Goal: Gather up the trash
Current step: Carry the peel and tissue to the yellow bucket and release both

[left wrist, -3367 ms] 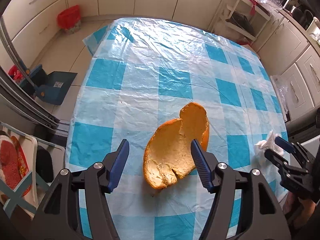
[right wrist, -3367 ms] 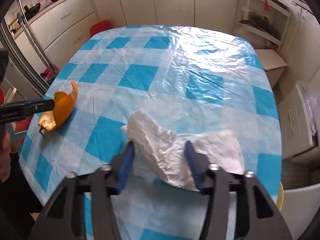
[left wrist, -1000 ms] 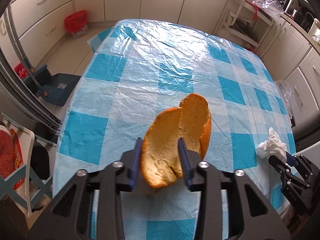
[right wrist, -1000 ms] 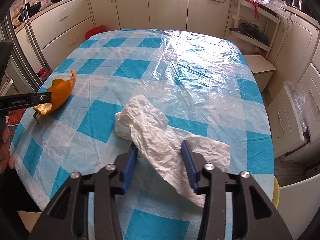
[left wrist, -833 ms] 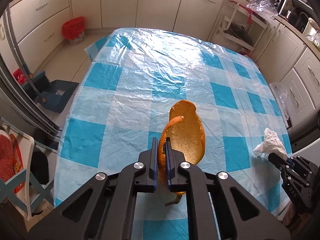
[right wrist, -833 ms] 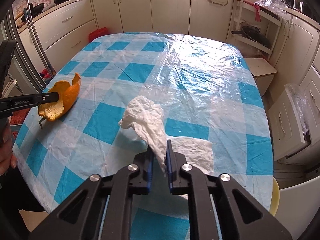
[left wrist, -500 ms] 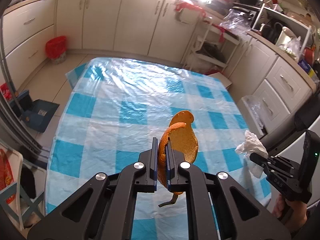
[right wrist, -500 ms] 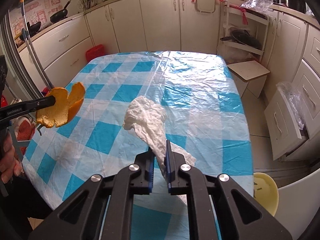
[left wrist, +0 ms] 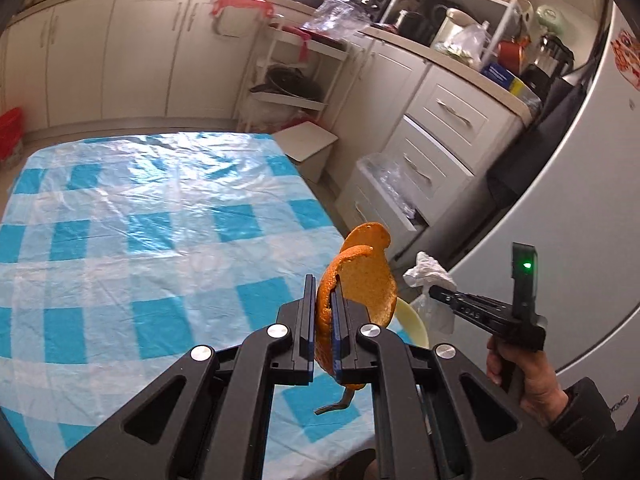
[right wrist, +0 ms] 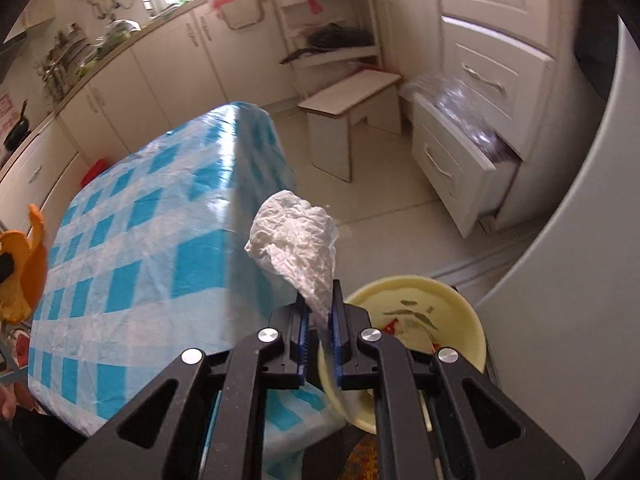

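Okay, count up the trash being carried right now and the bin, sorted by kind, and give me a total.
Orange peel: 1, in the left gripper.
Tissue: 1, in the right gripper.
Yellow bin: 1, beside the table.
Total: 3.

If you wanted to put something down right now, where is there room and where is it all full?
The checked table is bare right across, from its far edge by the cupboards to its near edge. The floor between the table and the small stool is free too. Crowded: the counter above the drawers, packed with kitchen things, and the yellow bin, which holds scraps.
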Motion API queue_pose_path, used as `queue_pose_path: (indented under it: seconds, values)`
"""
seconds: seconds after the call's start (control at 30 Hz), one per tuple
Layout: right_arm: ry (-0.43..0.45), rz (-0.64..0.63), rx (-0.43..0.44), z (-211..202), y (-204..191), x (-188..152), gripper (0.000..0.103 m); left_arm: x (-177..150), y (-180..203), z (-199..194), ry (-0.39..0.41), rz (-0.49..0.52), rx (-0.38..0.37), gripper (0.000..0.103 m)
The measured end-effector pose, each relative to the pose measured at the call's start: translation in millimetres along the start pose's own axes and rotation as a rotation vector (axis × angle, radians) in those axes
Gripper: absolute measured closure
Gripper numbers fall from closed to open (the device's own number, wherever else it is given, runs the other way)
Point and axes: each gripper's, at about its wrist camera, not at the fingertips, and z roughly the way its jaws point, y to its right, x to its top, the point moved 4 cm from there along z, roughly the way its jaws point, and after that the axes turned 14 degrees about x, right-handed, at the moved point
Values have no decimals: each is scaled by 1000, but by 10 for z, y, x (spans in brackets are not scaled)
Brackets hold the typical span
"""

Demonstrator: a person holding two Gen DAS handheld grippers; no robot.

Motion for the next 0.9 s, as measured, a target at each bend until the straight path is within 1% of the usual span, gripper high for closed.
queue_pose_path:
  seconds: [0.07,0.1,0.13,0.17,0.23,0.27,0.33,0.37,0.43,0.47,0.53,0.6,0.67,0.7,0.73,0.77,0.8,0.83,0.9]
  values:
    - [-60,75,-25,137,311,-97,91,-58,302,129,-25,19,-21,97]
    - [-96,127,-25,234,426,-153,77,-90,436,194,-39,21,-29,97]
    - [-113,195,-23,302,561,-205,54,-115,573,262,-53,20,-40,97]
    - [-110,269,-15,346,686,-241,49,-138,681,321,-64,20,-46,97]
    - [-100,379,10,313,828,-248,49,-196,930,434,-84,35,-49,97]
    - [-72,408,29,237,837,-207,49,-225,1046,483,-93,50,-47,97]
    - [22,400,62,-10,763,-56,44,-288,1223,579,-110,78,-40,97]
    - [77,373,67,-176,695,29,42,-327,1312,639,-124,88,-38,97]
    - [198,305,56,-546,545,177,34,-411,1466,787,-158,100,-27,97]
    - [256,275,52,-712,492,233,32,-445,1538,860,-174,104,-21,97]
    - [357,226,57,-1012,402,331,24,-518,1695,1026,-205,105,-4,97]
    - [435,178,54,-1278,333,399,23,-575,1890,1192,-232,111,10,97]
    - [492,137,29,-1461,310,422,21,-632,2085,1381,-258,125,50,95]
    - [502,126,15,-1501,314,431,20,-657,2163,1479,-275,131,66,87]
    - [506,122,9,-1517,342,446,20,-688,2238,1586,-295,138,85,74]
    - [506,125,10,-1527,380,449,20,-710,2281,1670,-308,142,104,67]
    - [503,136,17,-1527,425,452,20,-724,2319,1743,-315,142,127,50]
    - [500,151,23,-1523,458,442,20,-722,2348,1781,-315,137,141,42]
    - [496,184,40,-1547,519,451,20,-715,2393,1815,-317,134,147,39]
